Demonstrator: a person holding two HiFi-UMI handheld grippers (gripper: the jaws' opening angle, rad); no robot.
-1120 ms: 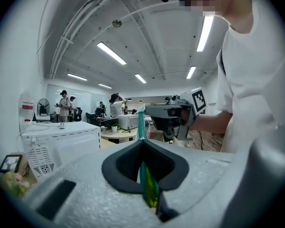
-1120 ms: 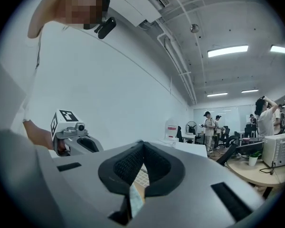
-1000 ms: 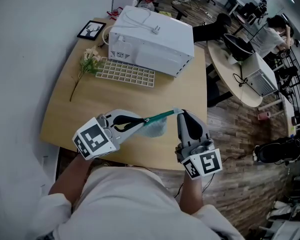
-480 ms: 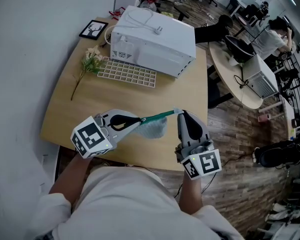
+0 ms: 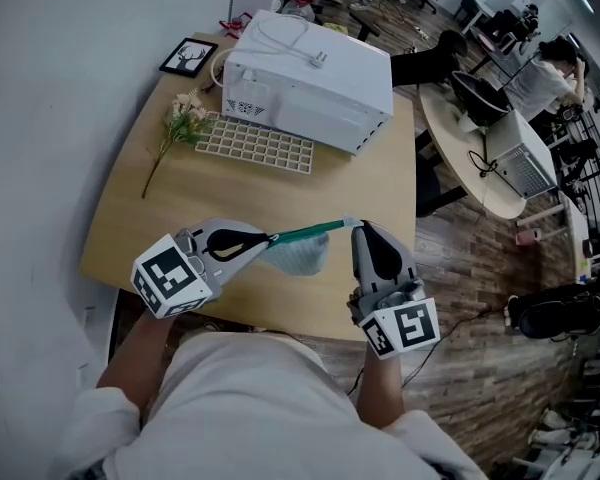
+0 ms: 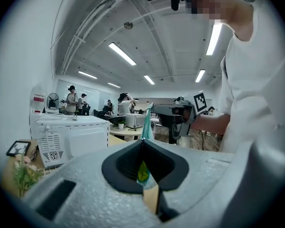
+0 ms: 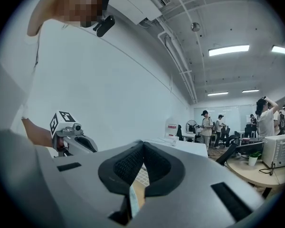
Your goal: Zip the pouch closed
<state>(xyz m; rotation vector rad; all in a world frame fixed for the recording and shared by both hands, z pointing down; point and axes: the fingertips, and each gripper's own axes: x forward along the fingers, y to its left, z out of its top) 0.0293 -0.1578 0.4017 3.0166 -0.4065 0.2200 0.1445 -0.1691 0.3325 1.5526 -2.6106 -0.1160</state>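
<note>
Centrally, pouch (image 5: 300,256) stretched above tabletop (image 5: 210,190): left gripper (image 5: 268,239), fingers clenched on one end, probably the zipper pull; right gripper (image 5: 356,227), fingers clenched on the other.

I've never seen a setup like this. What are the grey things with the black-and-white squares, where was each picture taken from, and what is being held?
No robot here: a person holds a grasping tool in each hand, and the marked cubes are part of those tools. The wide picture comes from a camera on the person's head, looking down. The other two come from cameras riding on each tool, looking along its jaws. The left tool and the right tool are each shut on one end of a pale blue pouch with a green zip edge, stretched between them over a wooden table. On the table sit a white appliance, a white grid tray, a flower sprig and a framed picture.
</note>
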